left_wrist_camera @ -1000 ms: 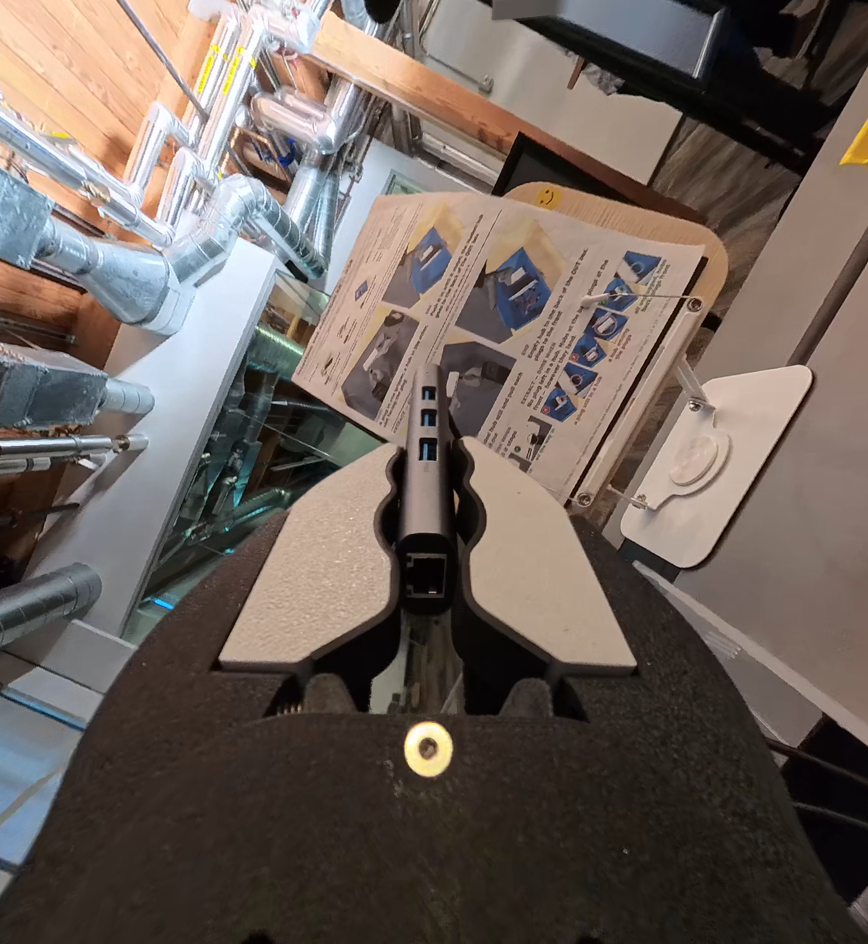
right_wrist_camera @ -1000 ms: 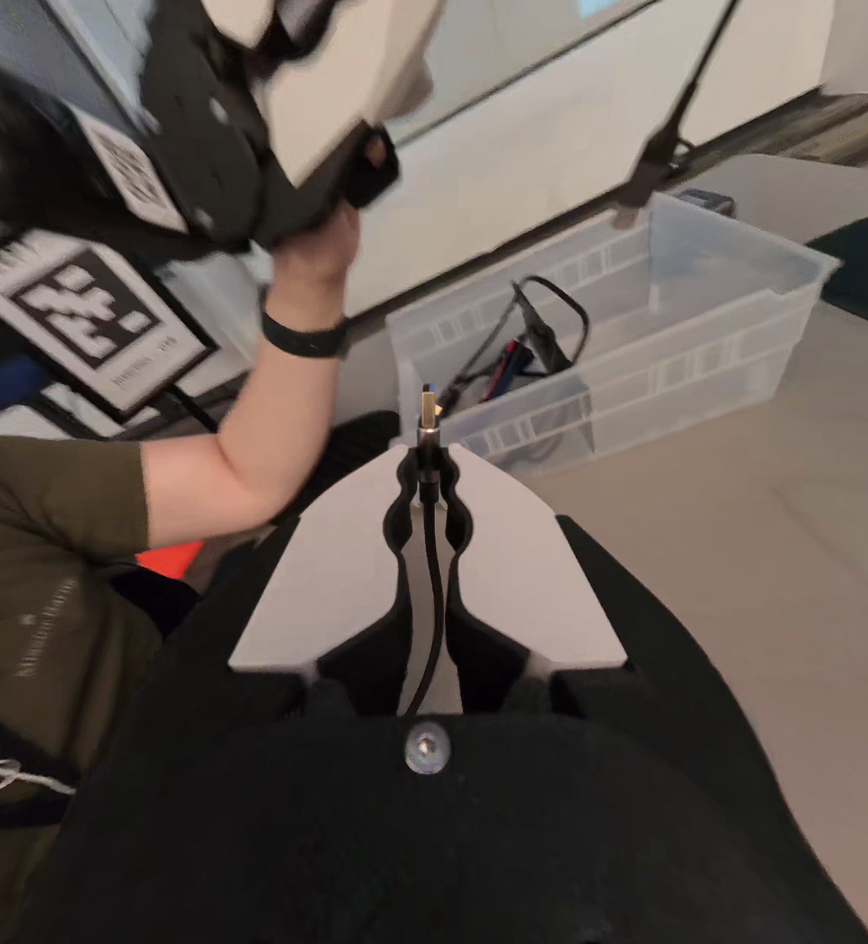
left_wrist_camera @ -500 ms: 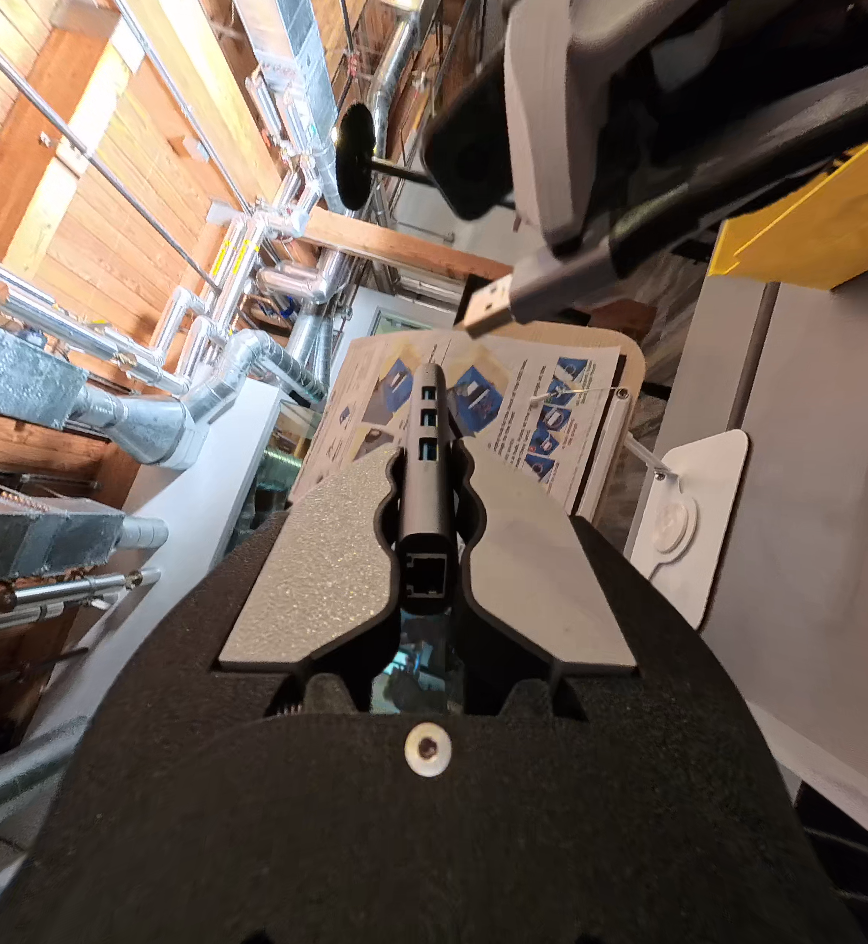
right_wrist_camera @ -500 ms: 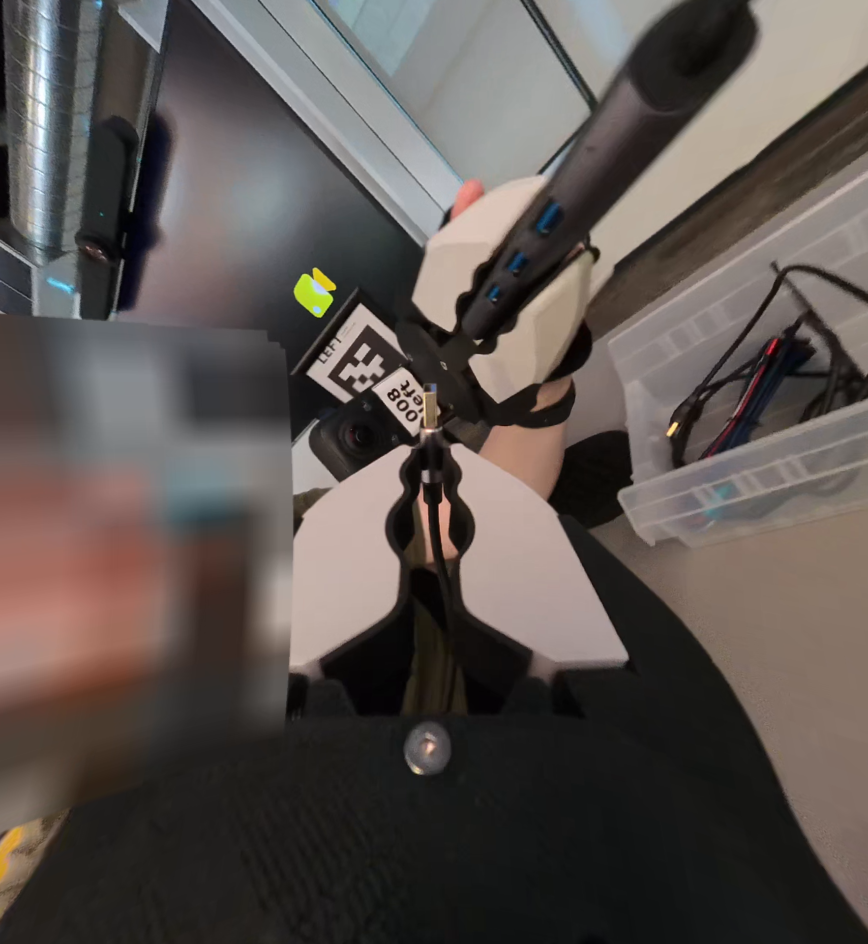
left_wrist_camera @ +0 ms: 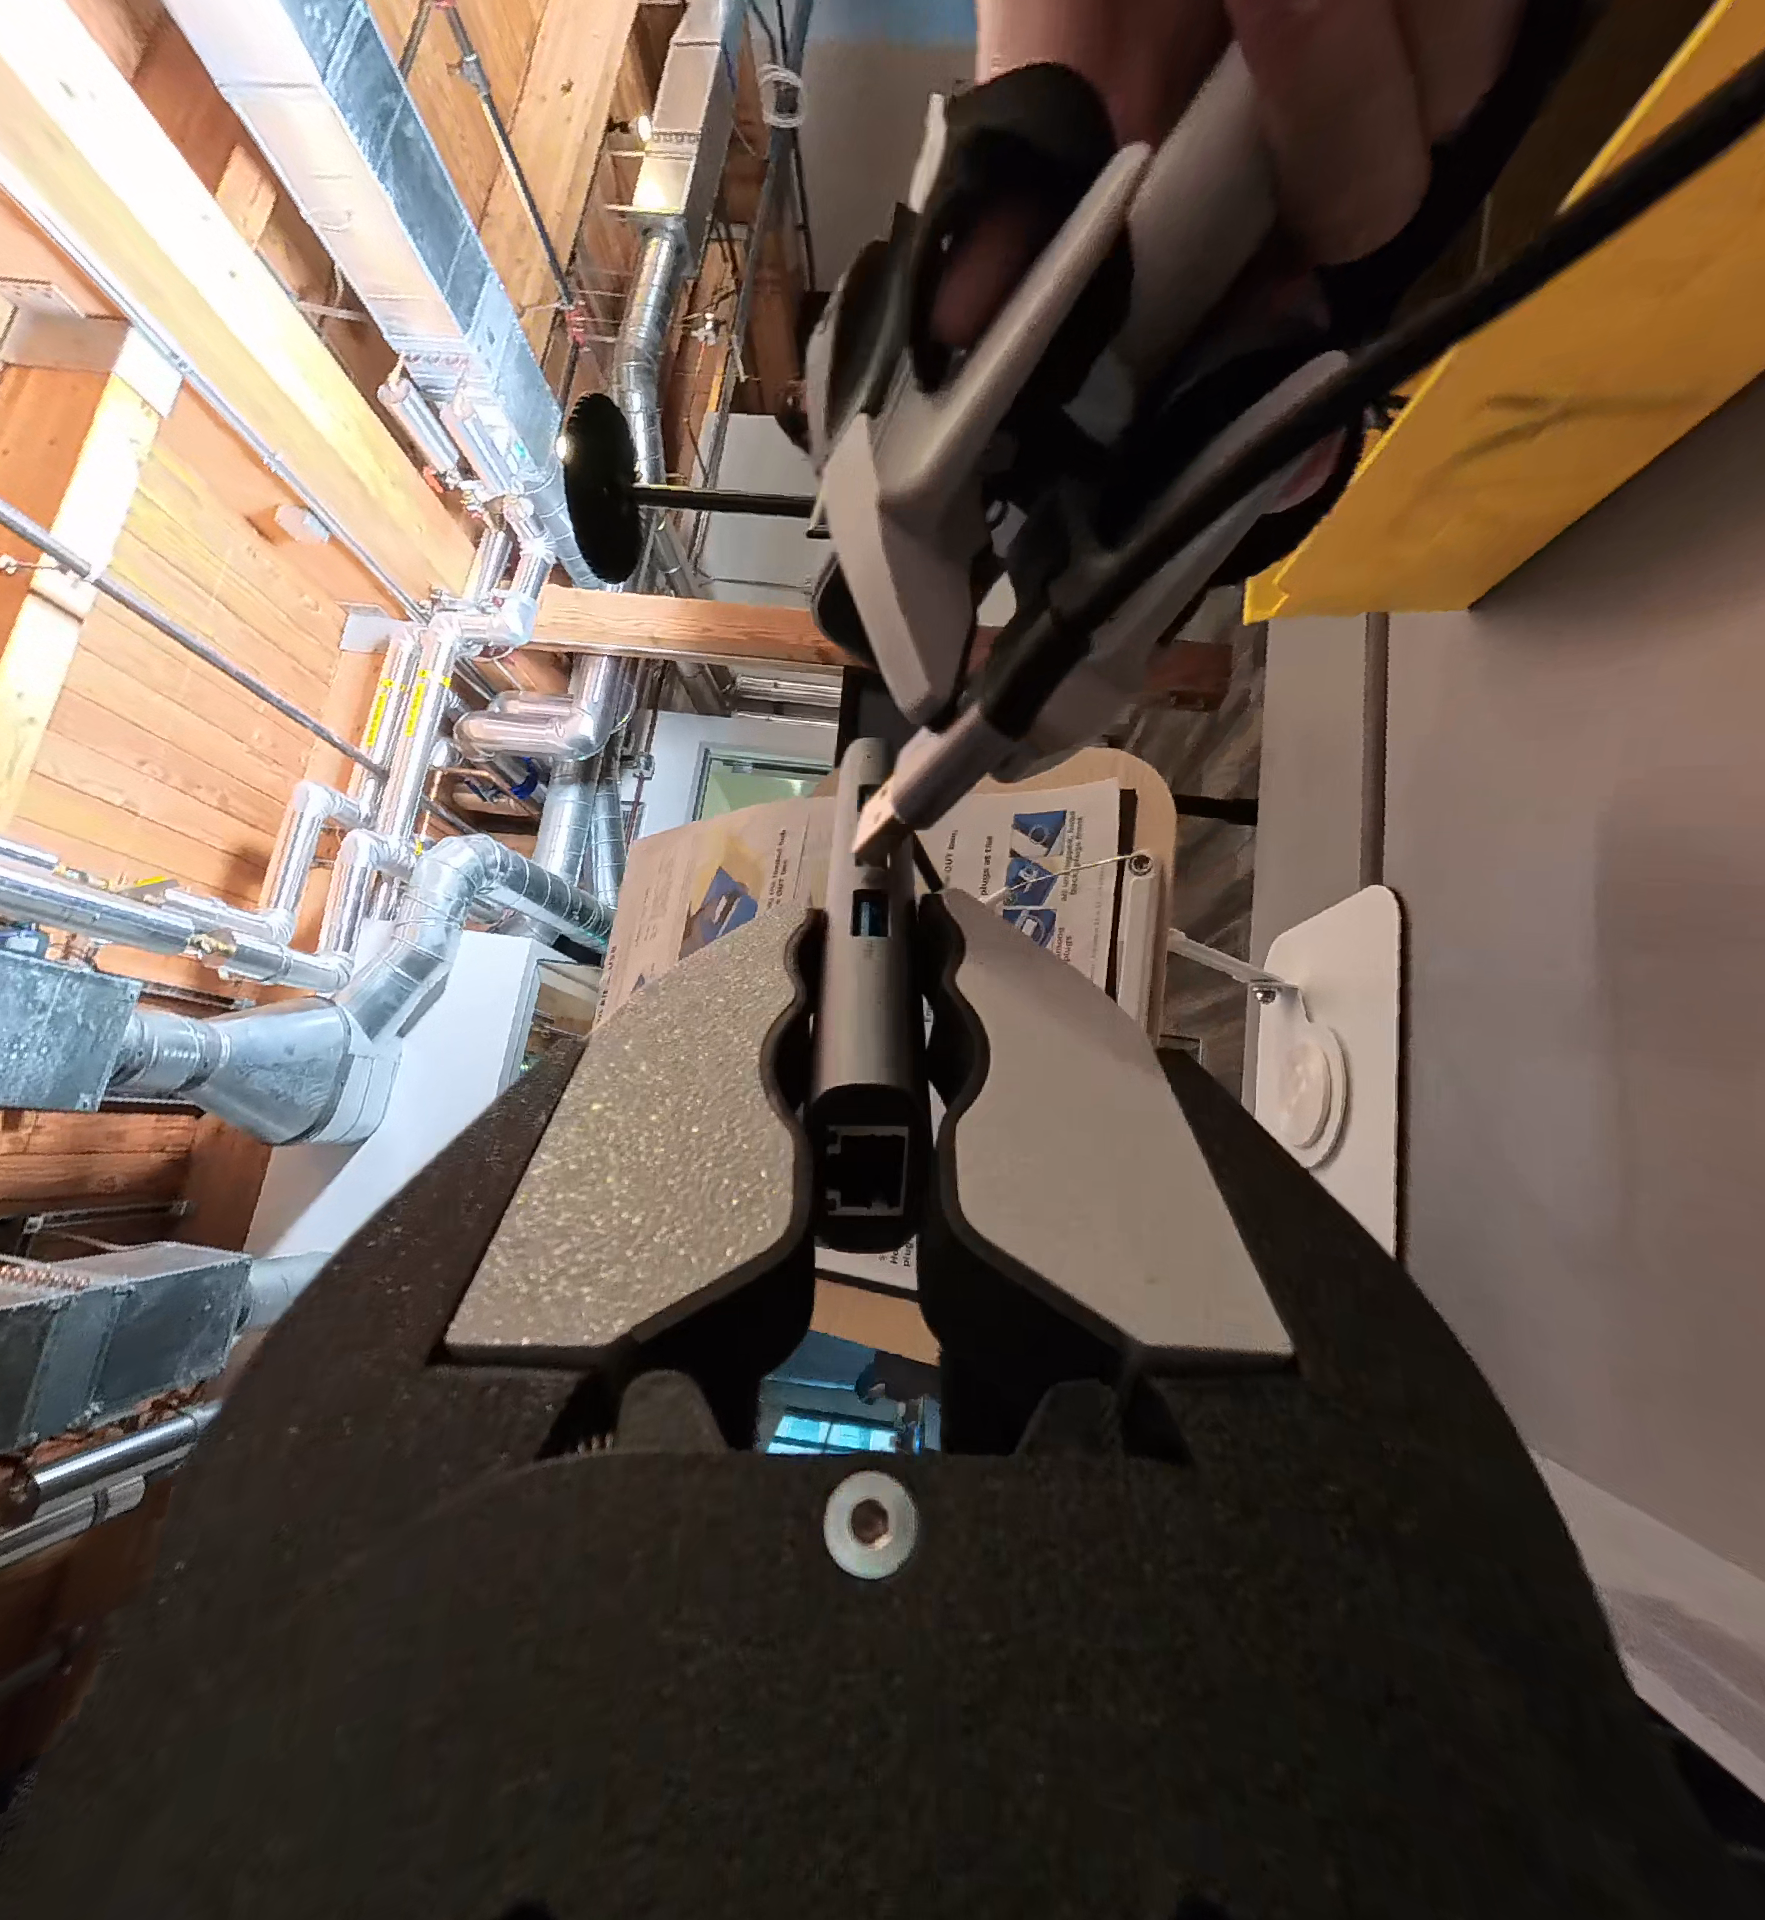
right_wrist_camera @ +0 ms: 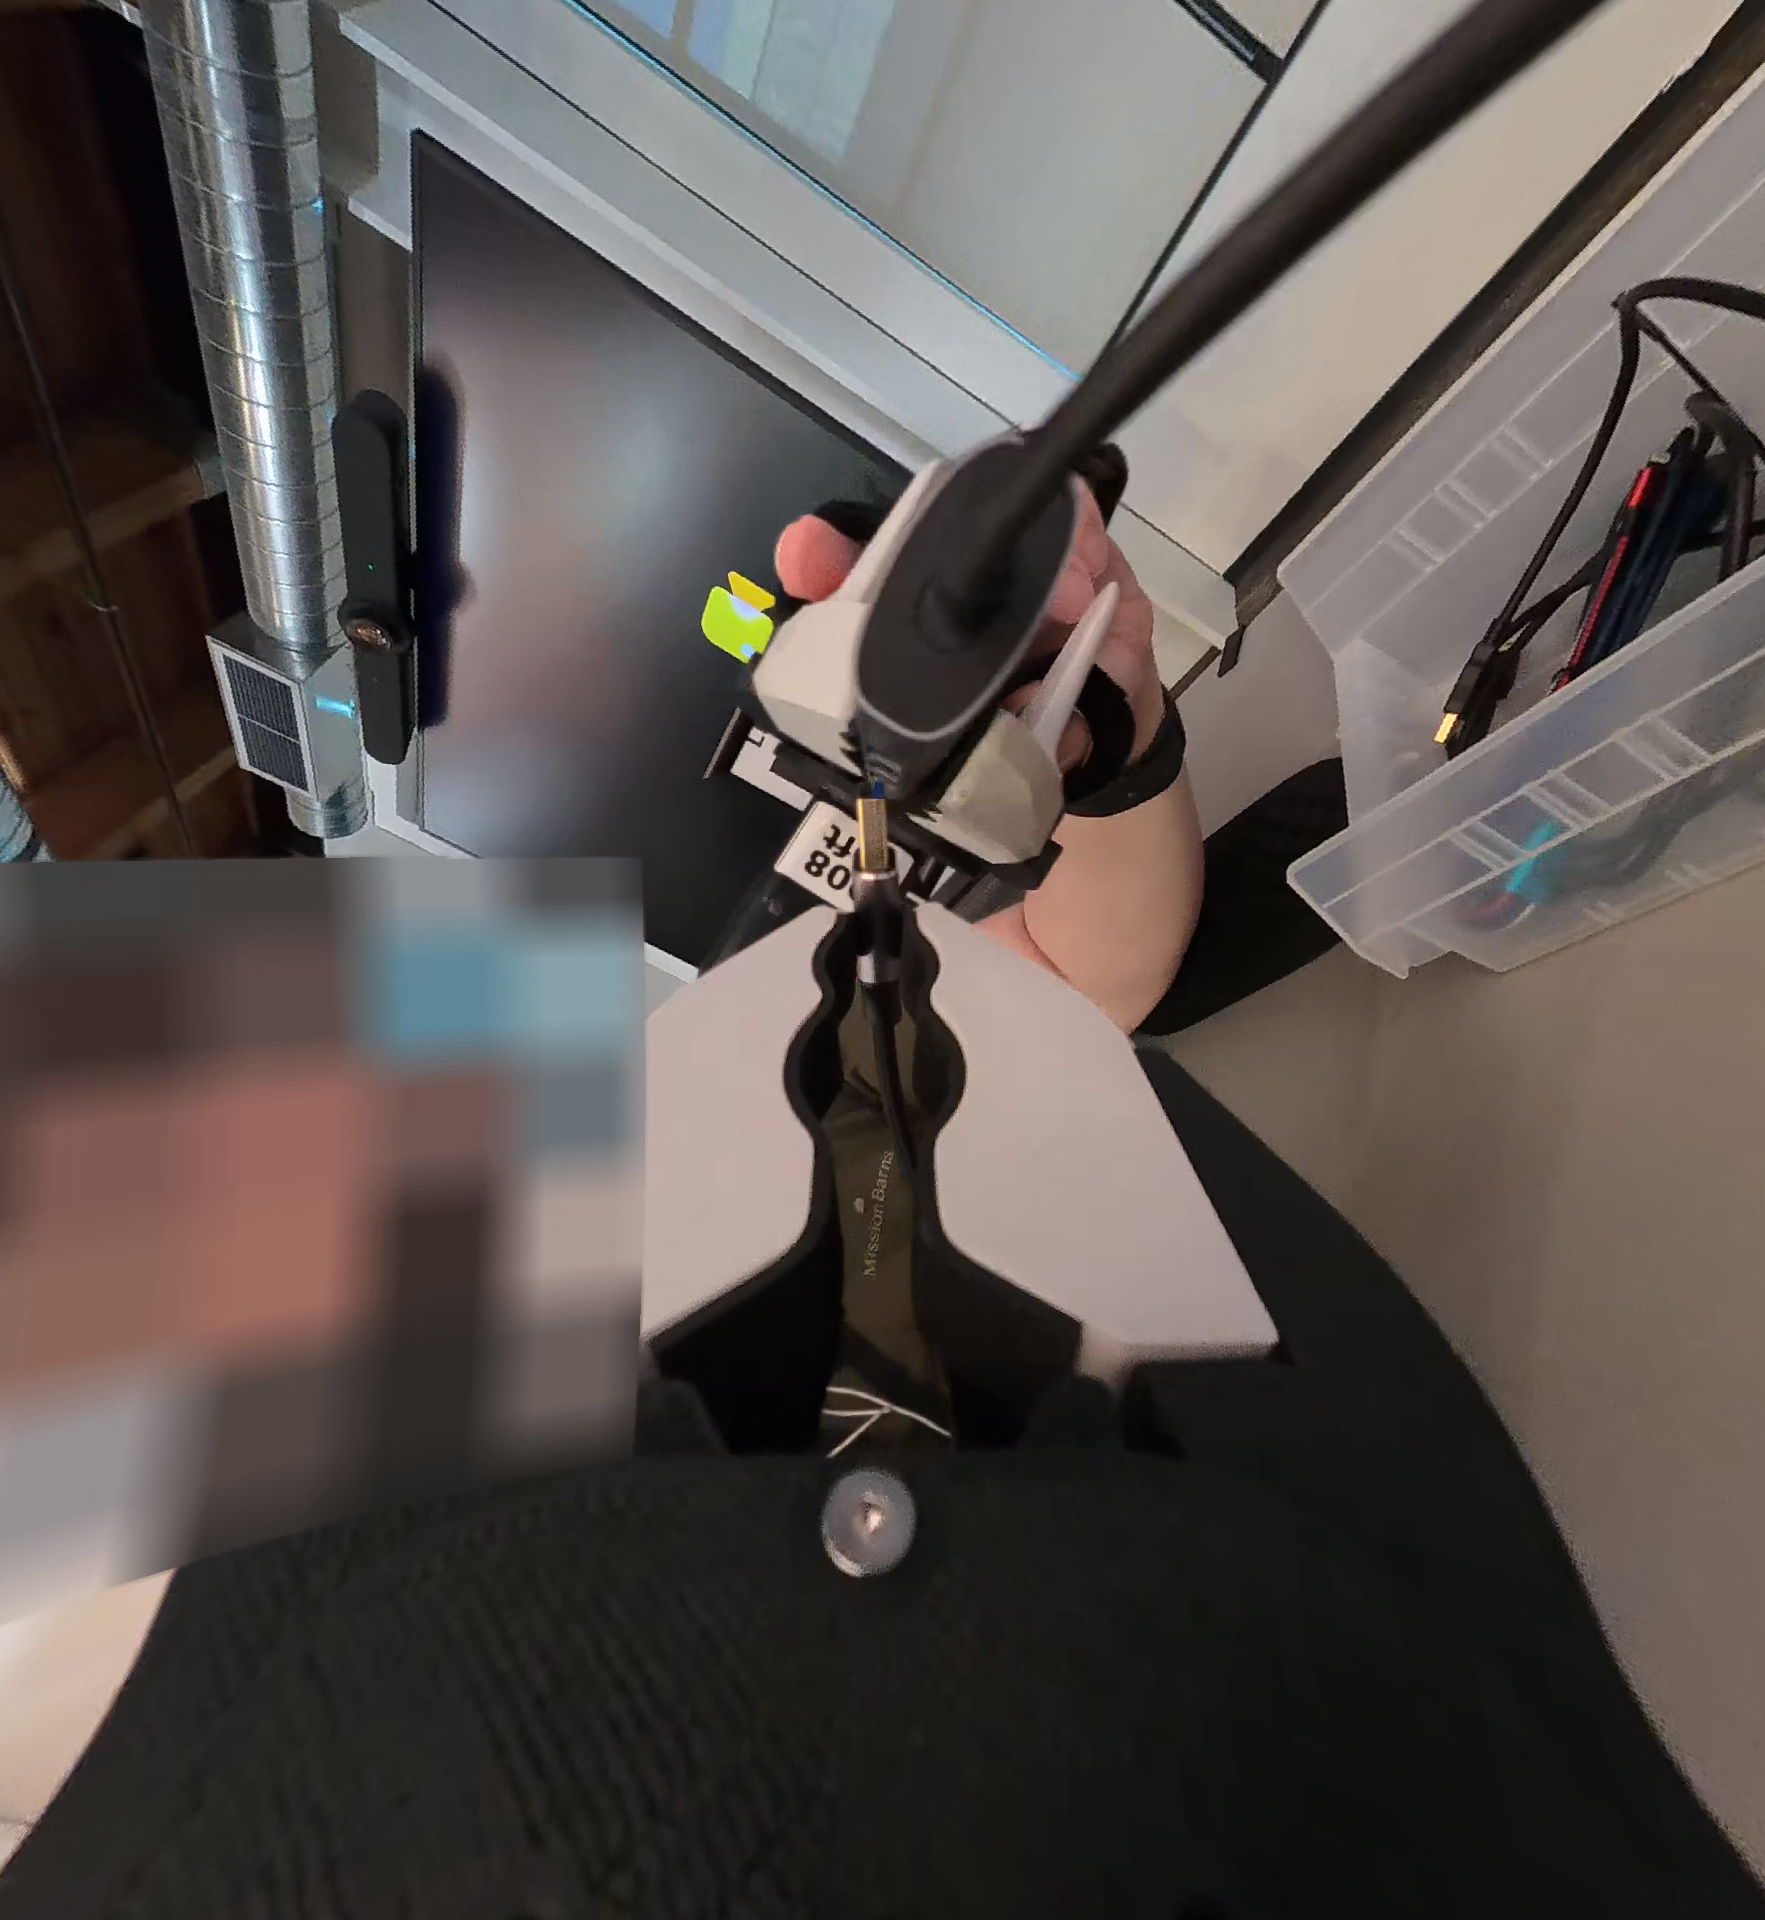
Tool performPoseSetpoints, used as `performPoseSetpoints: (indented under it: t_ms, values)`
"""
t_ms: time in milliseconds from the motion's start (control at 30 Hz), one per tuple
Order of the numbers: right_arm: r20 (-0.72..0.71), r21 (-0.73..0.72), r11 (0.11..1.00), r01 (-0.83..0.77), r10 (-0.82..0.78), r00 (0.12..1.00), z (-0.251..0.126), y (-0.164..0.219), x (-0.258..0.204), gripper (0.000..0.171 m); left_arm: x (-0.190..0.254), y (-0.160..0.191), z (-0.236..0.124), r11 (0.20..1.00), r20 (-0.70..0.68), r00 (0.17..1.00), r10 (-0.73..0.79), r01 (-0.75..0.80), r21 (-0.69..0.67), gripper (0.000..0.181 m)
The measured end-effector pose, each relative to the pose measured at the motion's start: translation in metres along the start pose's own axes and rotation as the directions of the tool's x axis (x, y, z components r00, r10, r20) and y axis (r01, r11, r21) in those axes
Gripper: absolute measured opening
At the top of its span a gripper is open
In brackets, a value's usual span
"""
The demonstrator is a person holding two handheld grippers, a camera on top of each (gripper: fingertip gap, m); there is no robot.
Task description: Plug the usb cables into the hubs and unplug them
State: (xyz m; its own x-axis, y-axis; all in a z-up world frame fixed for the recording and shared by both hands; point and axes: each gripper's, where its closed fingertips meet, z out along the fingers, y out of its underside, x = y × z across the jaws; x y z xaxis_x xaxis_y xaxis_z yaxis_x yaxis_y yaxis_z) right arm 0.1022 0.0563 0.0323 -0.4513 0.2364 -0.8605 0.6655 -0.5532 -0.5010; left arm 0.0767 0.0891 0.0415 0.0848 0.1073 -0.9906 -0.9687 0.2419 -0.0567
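- Nearest, left claw (left_wrist_camera: 862,971): clenched on the hub (left_wrist_camera: 862,1029), a dark slim bar lying lengthwise between the two pale fingers (left_wrist_camera: 649,1122); its square end socket faces the camera, one blue port shows just past the fingertips.
- Next, usb cable plug (left_wrist_camera: 883,826): silver tip touching the hub's upper face, just beyond the blue port; how far in it sits cannot be told. Black cord runs back up to the right.
- Right claw (left_wrist_camera: 982,727), seen from the left wrist: grasping the plug's black body, a hand (left_wrist_camera: 1273,114) around its handle above.
- Right wrist view, right claw (right_wrist_camera: 870,940): clenched on the same plug (right_wrist_camera: 870,847), gold-tipped, meeting the hub (right_wrist_camera: 961,634) end-on; the hub's thick black lead (right_wrist_camera: 1273,208) rises to the upper right.
- Behind it, left claw (right_wrist_camera: 945,774), held by a hand (right_wrist_camera: 1117,613).
- Farther, instruction sheet (left_wrist_camera: 1044,862) on a wooden board.
- Far right, clear plastic bin (right_wrist_camera: 1584,810) on the desk (right_wrist_camera: 1636,1195), holding loose cables (right_wrist_camera: 1626,582).
- Farthest, silver ducts (left_wrist_camera: 265,1049) against wooden boards.
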Motion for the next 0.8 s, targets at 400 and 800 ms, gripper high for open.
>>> performPoseSetpoints:
  t_ms: [400,800]
  values:
    - [0.000,-0.059,0.996,-0.063,0.064,0.998,-0.010,0.013,0.011,0.008,0.018,-0.011,-0.002,0.994,-0.064,0.993,0.098,-0.095,0.054,0.017]
    - [0.011,-0.135,0.983,-0.127,0.130,0.991,-0.021,0.029,0.019,0.008,0.035,-0.025,0.000,0.963,-0.054,0.967,0.248,-0.241,0.120,0.017]
